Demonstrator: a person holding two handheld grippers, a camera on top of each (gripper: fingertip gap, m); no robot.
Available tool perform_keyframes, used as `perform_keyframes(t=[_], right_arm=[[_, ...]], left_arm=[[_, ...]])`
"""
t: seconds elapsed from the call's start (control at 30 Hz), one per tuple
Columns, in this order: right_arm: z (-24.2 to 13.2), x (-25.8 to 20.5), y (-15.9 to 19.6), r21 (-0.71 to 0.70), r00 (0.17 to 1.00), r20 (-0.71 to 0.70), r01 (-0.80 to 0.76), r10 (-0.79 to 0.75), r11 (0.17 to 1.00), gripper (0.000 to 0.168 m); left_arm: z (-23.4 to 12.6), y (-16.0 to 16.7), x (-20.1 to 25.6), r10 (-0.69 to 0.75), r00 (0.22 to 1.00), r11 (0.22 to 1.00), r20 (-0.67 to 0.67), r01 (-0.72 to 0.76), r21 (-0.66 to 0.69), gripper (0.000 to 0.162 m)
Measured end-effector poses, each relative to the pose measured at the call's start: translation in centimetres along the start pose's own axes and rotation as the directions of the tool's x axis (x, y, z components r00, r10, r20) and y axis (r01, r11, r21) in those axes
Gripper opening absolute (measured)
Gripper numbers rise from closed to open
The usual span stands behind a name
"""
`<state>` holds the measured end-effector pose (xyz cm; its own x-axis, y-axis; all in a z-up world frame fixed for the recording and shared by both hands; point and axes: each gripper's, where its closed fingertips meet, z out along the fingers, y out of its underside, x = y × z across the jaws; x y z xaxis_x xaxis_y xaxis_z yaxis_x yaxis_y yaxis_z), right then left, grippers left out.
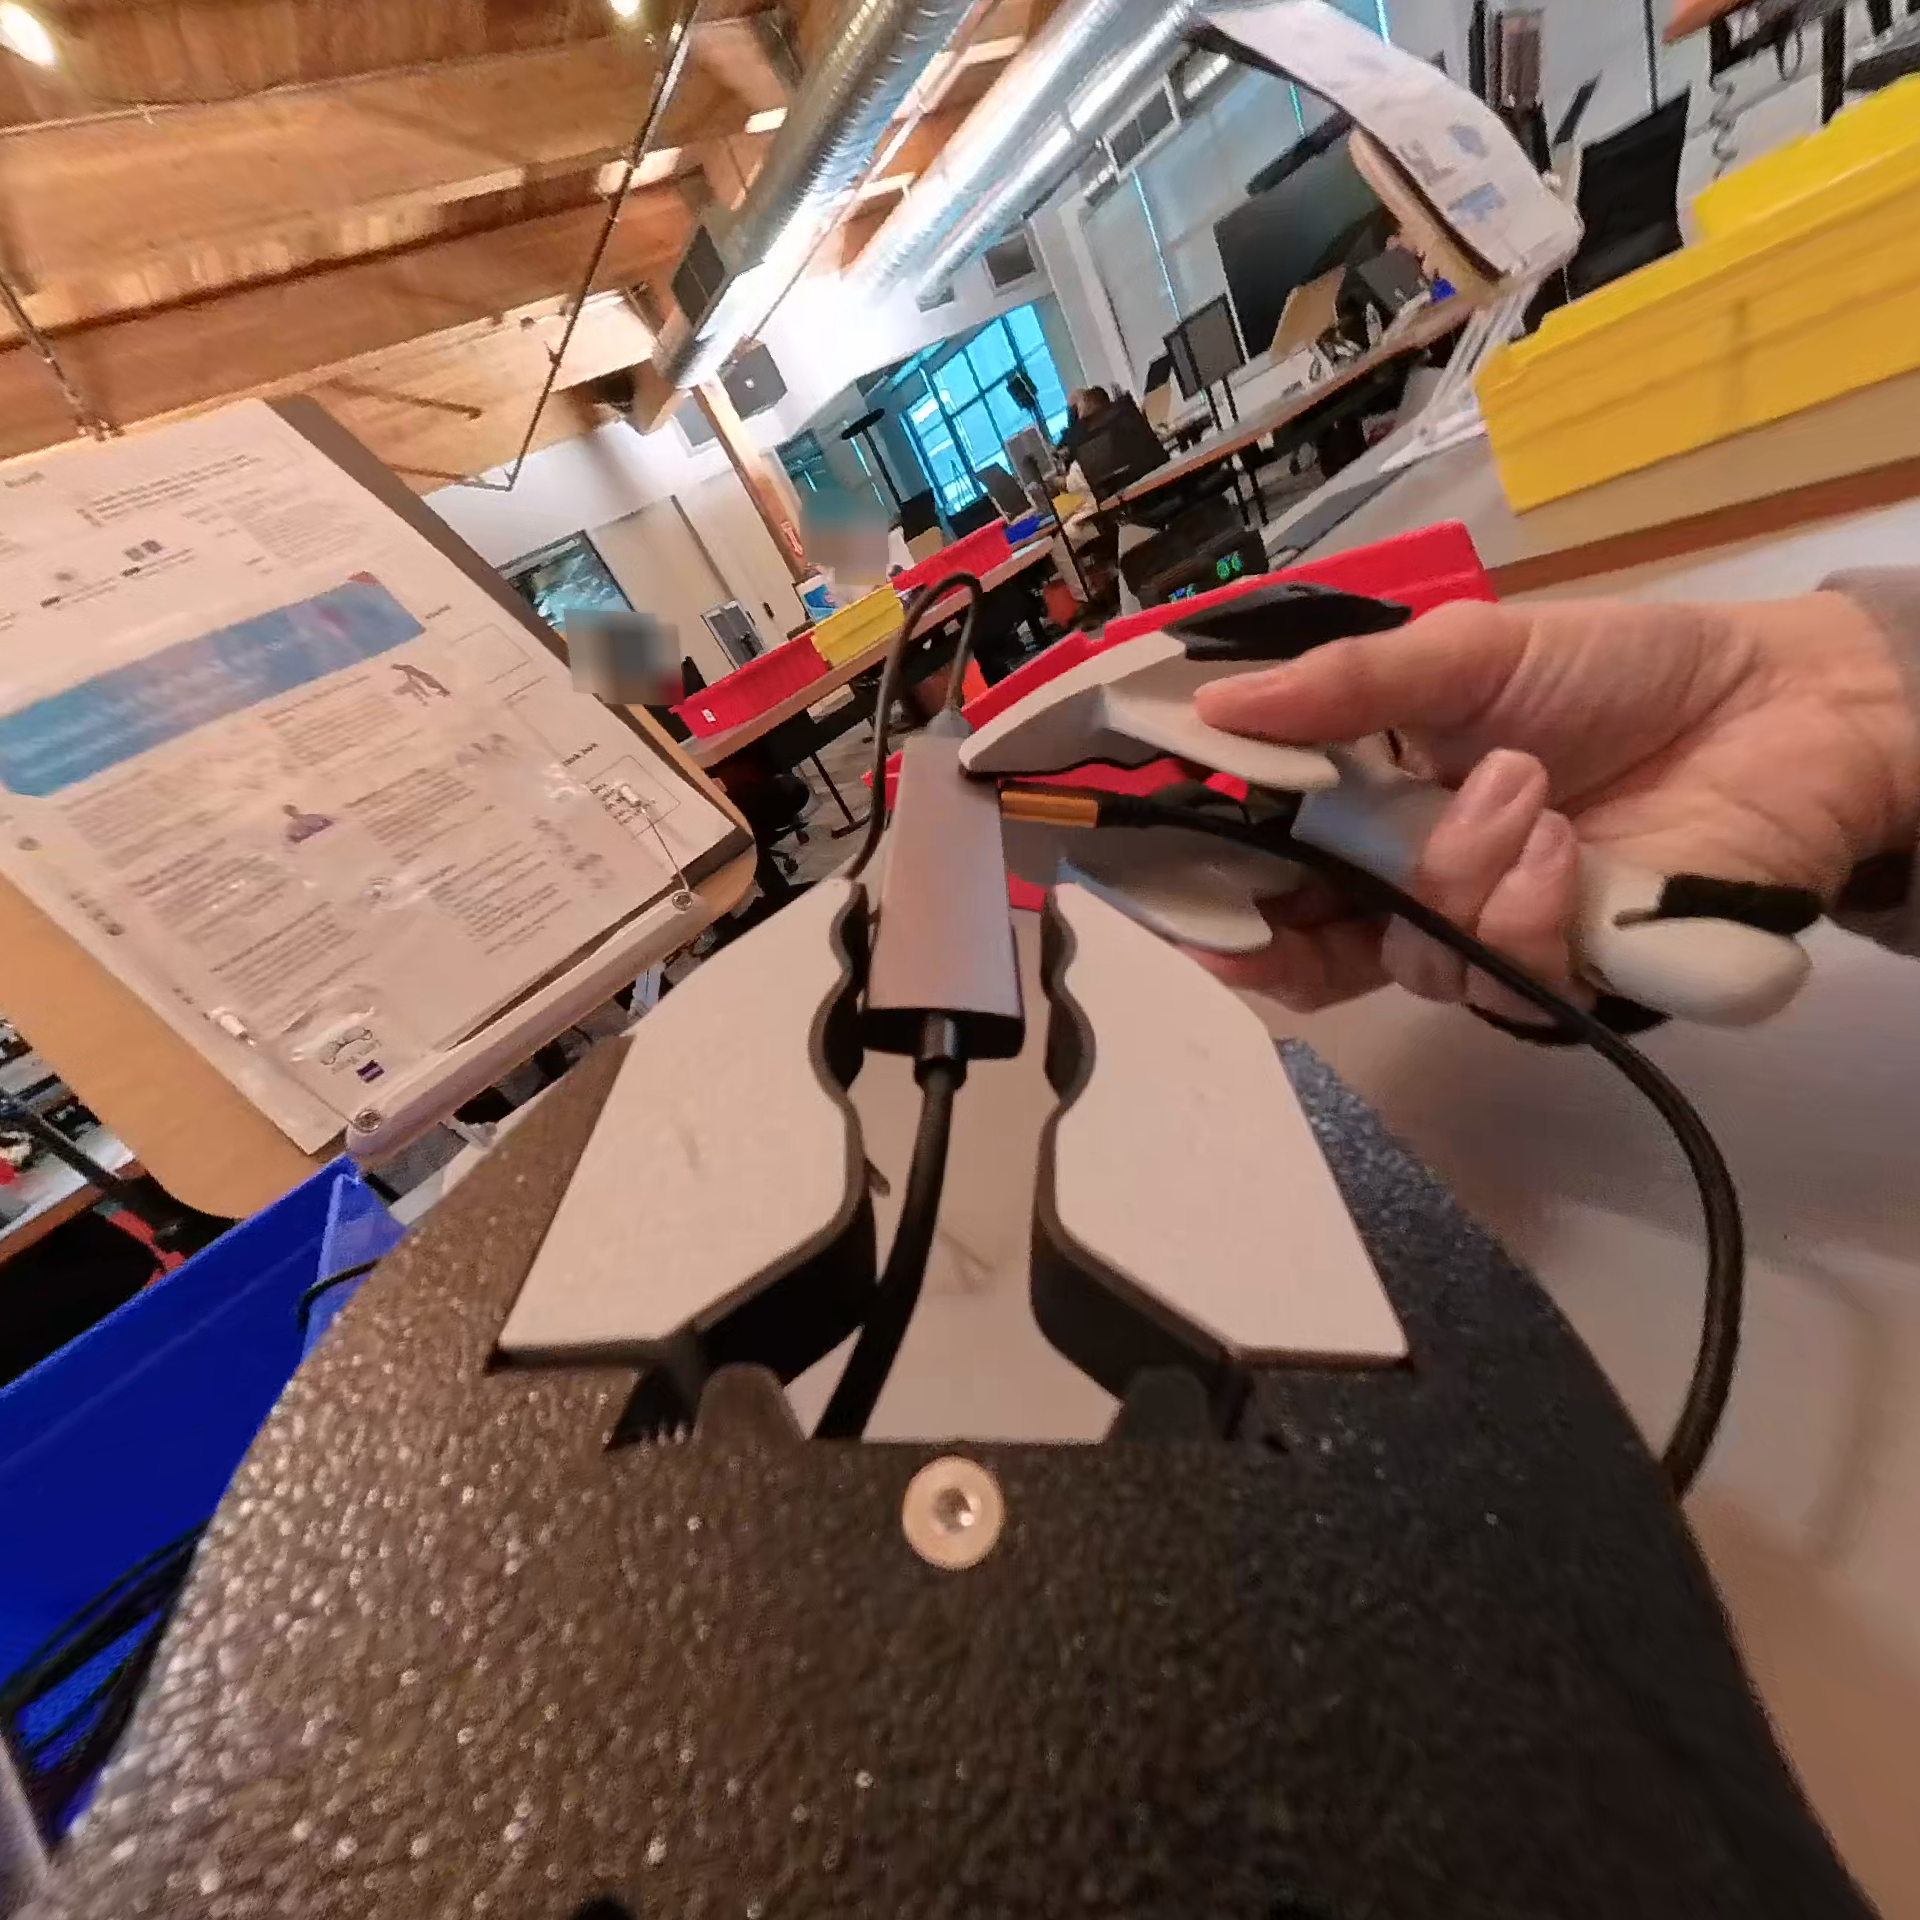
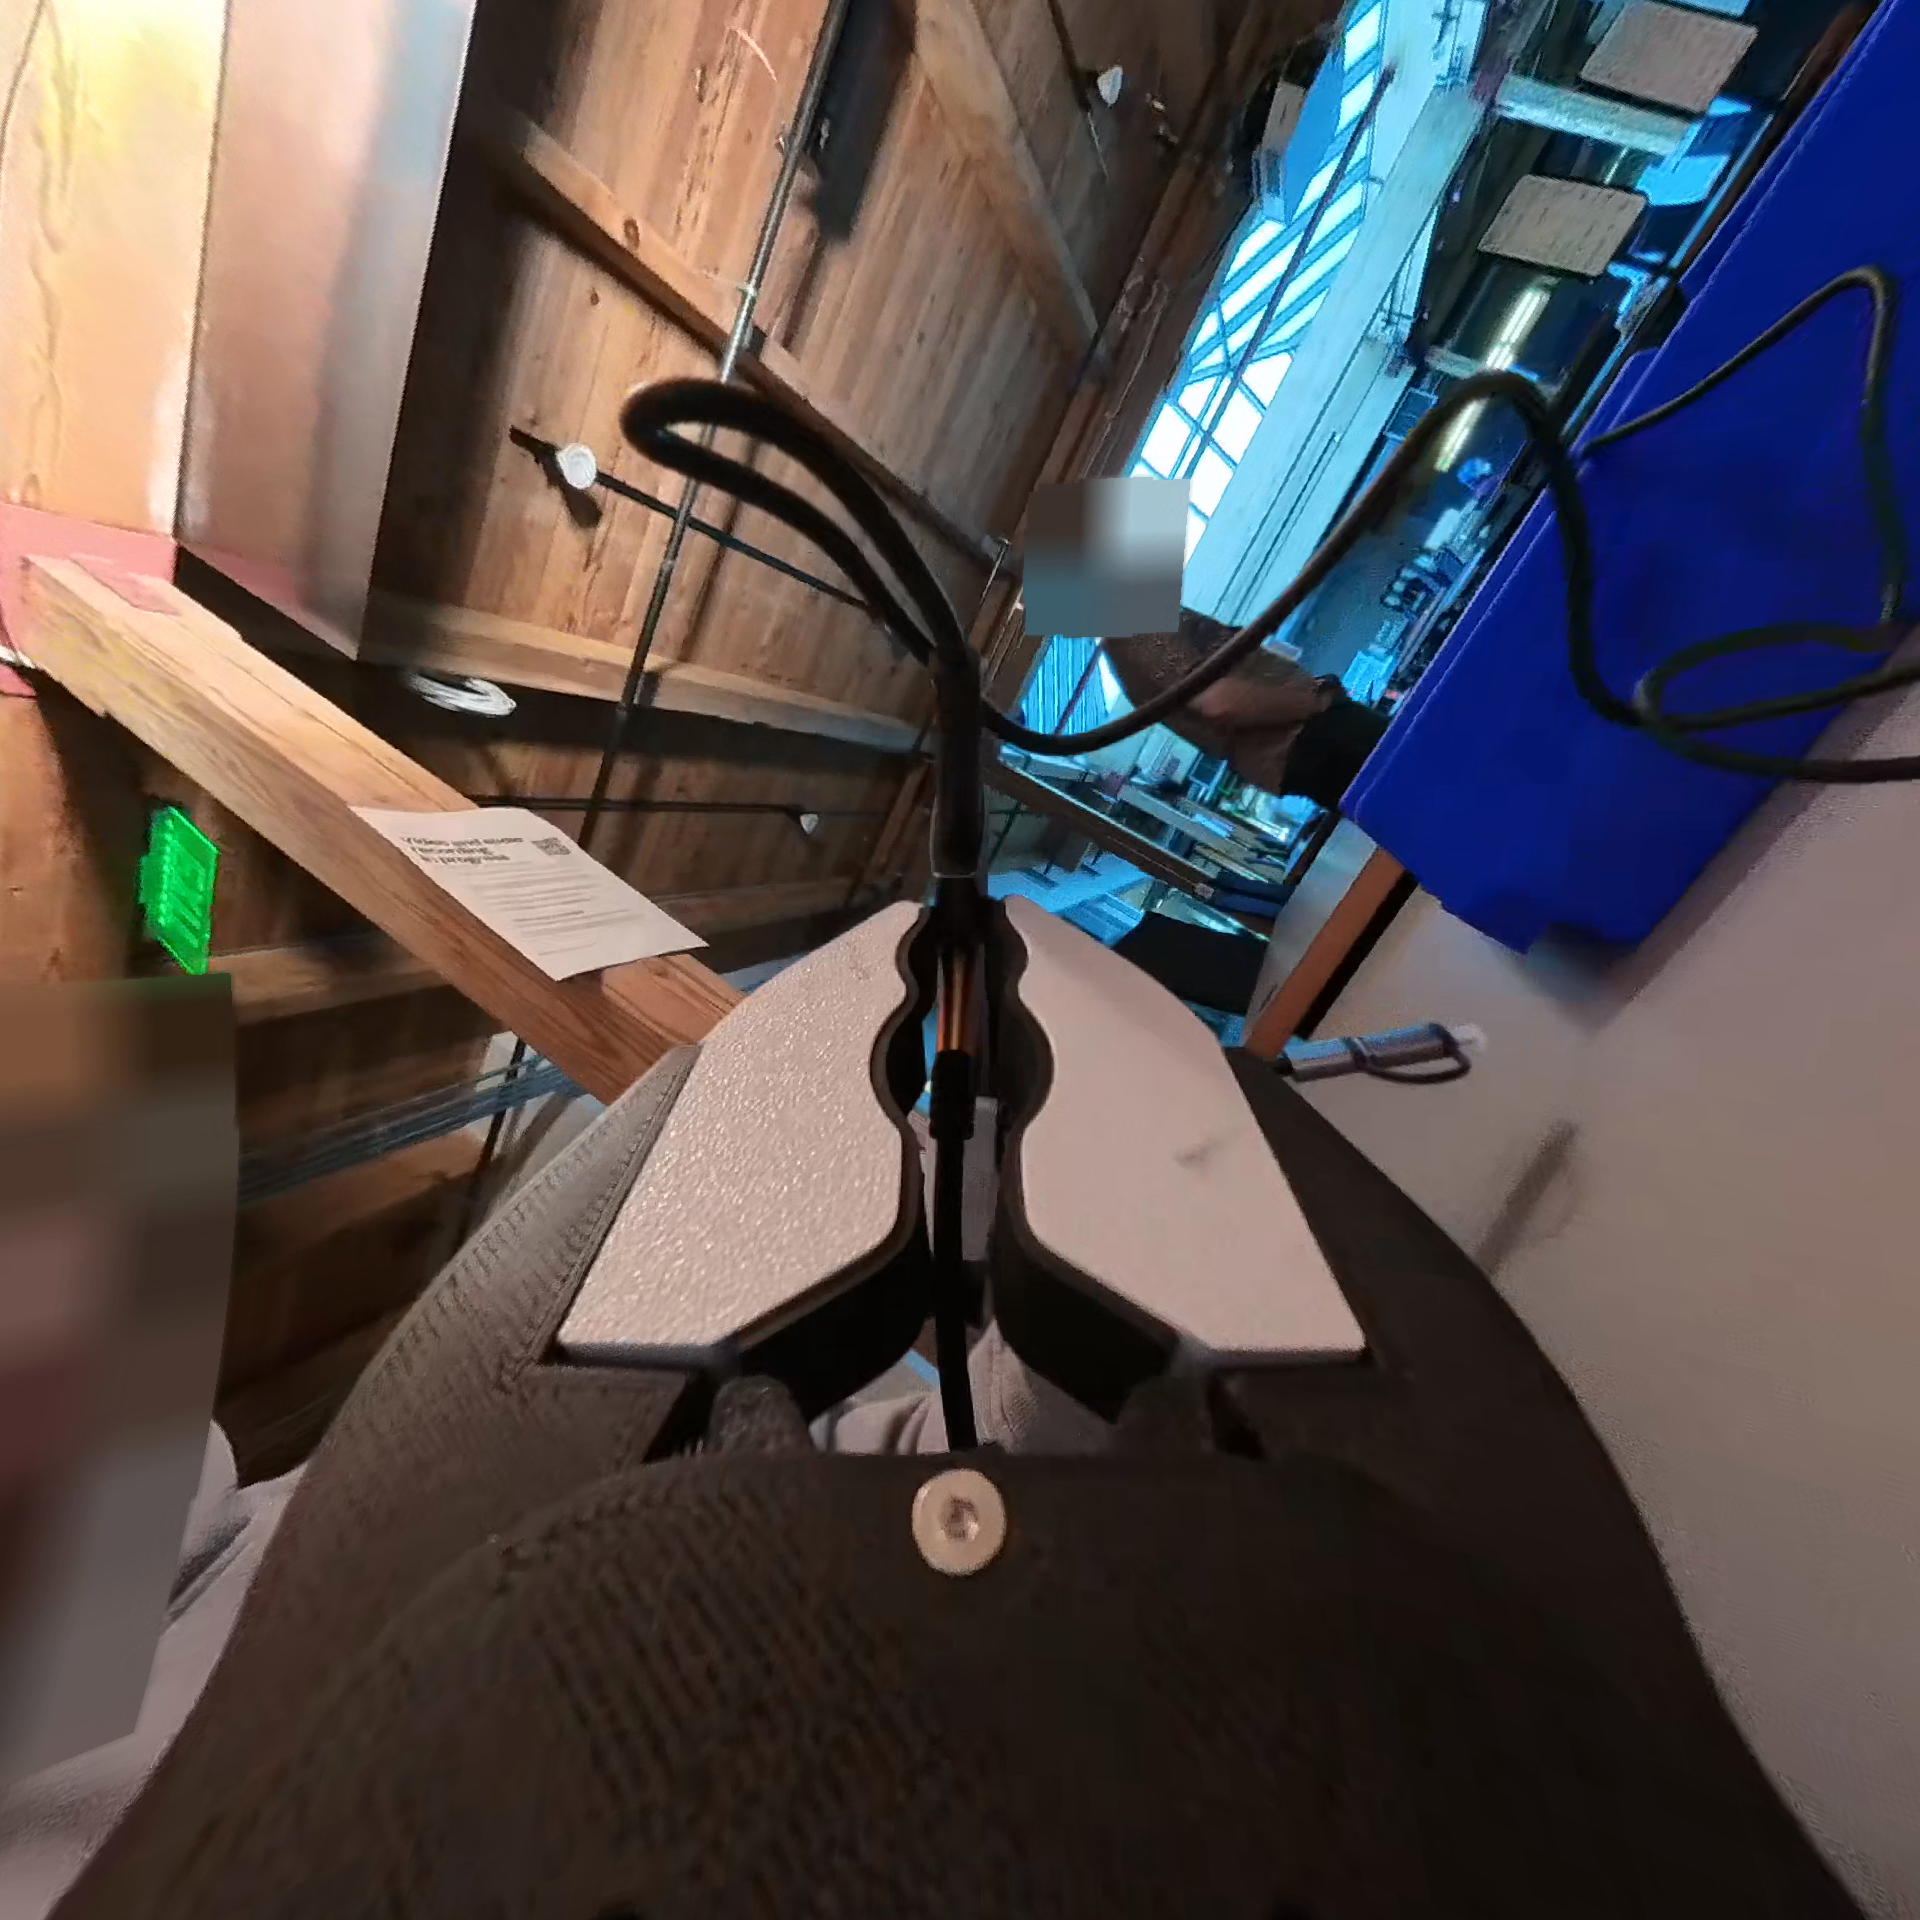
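Adapter (image 1: 943, 894) clamped in left gripper (image 1: 951, 935), raised over the table; right gripper (image 2: 961, 997) pinches the gold plug (image 2: 956, 1013) beside its far end. Taut, looping cable (image 2: 810, 499) could tug either loose.

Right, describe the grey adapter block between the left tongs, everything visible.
The grey adapter block is a slim, dark grey, metal-looking rectangular body, held lengthwise between the left tongs, whose pale fingers close on its sides. A black braided cable plugs into its near end and runs back toward the camera; a thinner black lead leaves the far end. The right tongs, in a person's hand, hold an orange-tipped plug close against its right side.
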<state>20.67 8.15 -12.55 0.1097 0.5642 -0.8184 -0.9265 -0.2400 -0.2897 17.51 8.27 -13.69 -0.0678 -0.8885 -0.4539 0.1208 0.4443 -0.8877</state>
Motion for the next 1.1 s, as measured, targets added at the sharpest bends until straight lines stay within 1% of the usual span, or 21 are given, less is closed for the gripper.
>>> perform_keyframes(t=[0.03,0.17,0.23,0.37,0.43,0.47,0.5,0.53,0.6,0.7,0.77,0.8,0.87,0.93,1.0,1.07,1.1], right_arm=[[0.1,0.1,0.2,-0.006,1.0,0.0,-0.003,0.003,1.0,0.008],[0.2,-0.3,-0.1,0.023,1.0,0.017,-0.019,0.019,1.0,0.009],[0.2,-0.5,-0.1,0.016,1.0,-0.002,0.009,-0.009,1.0,0.008],[0.2,-0.2,-0.1,-0.022,0.987,-0.081,0.137,-0.139,0.99,0.009],[0.4,-0.2,0.1,-0.076,0.963,-0.129,0.228,-0.236,0.971,0.013],[0.4,-0.2,0.2,-0.111,0.938,-0.154,0.296,-0.311,0.949,0.02],[0.5,-0.3,0.2,-0.142,0.904,-0.189,0.361,-0.383,0.922,0.031],[0.4,-0.4,0.0,-0.173,0.861,-0.223,0.426,-0.457,0.888,0.04],[0.6,-1.5,-0.4,-0.218,0.756,-0.252,0.564,-0.604,0.796,0.05],[1.3,-5.6,-0.8,-0.195,0.586,-0.22,0.757,-0.78,0.623,0.053],[1.3,-8.0,-1.1,-0.18,0.483,-0.232,0.832,-0.844,0.525,0.051],[1.3,-8.9,-1.1,-0.184,0.444,-0.239,0.853,-0.864,0.489,0.051],[1.3,-10.3,-0.9,-0.19,0.396,-0.234,0.877,-0.888,0.441,0.05],[1.3,-12.0,-1.0,-0.17,0.358,-0.239,0.9,-0.902,0.402,0.047],[0.7,-14.0,-1.6,-0.108,0.319,-0.258,0.929,-0.912,0.355,0.042],[-0.2,-15.1,-2.7,-0.035,0.329,-0.284,0.935,-0.901,0.352,0.035],[-0.6,-14.9,-3.2,-0.024,0.343,-0.292,0.93,-0.893,0.366,0.034]], left_arm=[[0.1,-0.2,-0.3,-0.019,1.0,1.0,0.014,0.019,0.014,0.026],[0.4,-1.0,-0.7,-0.057,0.998,0.997,0.032,0.055,0.058,0.026],[0.7,-0.8,-0.7,-0.06,0.998,0.997,0.034,0.058,0.056,0.026],[0.7,0.0,-0.8,-0.099,0.994,0.995,0.04,0.099,-0.005,0.026],[0.5,-0.3,-1.0,-0.124,0.991,0.992,0.058,0.126,-0.022,0.026],[0.3,-0.6,-1.5,-0.139,0.987,0.99,0.087,0.141,-0.025,0.026],[0.0,-1.2,-2.4,-0.155,0.98,0.987,0.126,0.159,-0.017,0.026],[-0.5,-1.9,-3.3,-0.176,0.971,0.984,0.161,0.179,-0.003,0.026],[-1.4,-3.7,-5.0,-0.206,0.953,0.978,0.223,0.207,0.019,0.026],[-3.0,-7.9,-6.4,-0.205,0.939,0.978,0.276,0.19,0.082,0.025],[-4.0,-10.5,-7.4,-0.17,0.932,0.984,0.319,0.144,0.104,0.025],[-4.3,-11.5,-7.7,-0.175,0.929,0.983,0.325,0.145,0.117,0.025],[-4.7,-12.8,-8.1,-0.212,0.925,0.974,0.315,0.175,0.141,0.025],[-5.5,-14.6,-8.2,-0.252,0.923,0.959,0.289,0.198,0.205,0.025],[-6.5,-17.1,-8.4,-0.218,0.933,0.958,0.286,0.149,0.244,0.025],[-7.1,-19.6,-8.9,-0.165,0.944,0.961,0.285,0.088,0.263,0.025],[-7.3,-20.9,-9.3,-0.15,0.948,0.959,0.28,0.07,0.275,0.025]])
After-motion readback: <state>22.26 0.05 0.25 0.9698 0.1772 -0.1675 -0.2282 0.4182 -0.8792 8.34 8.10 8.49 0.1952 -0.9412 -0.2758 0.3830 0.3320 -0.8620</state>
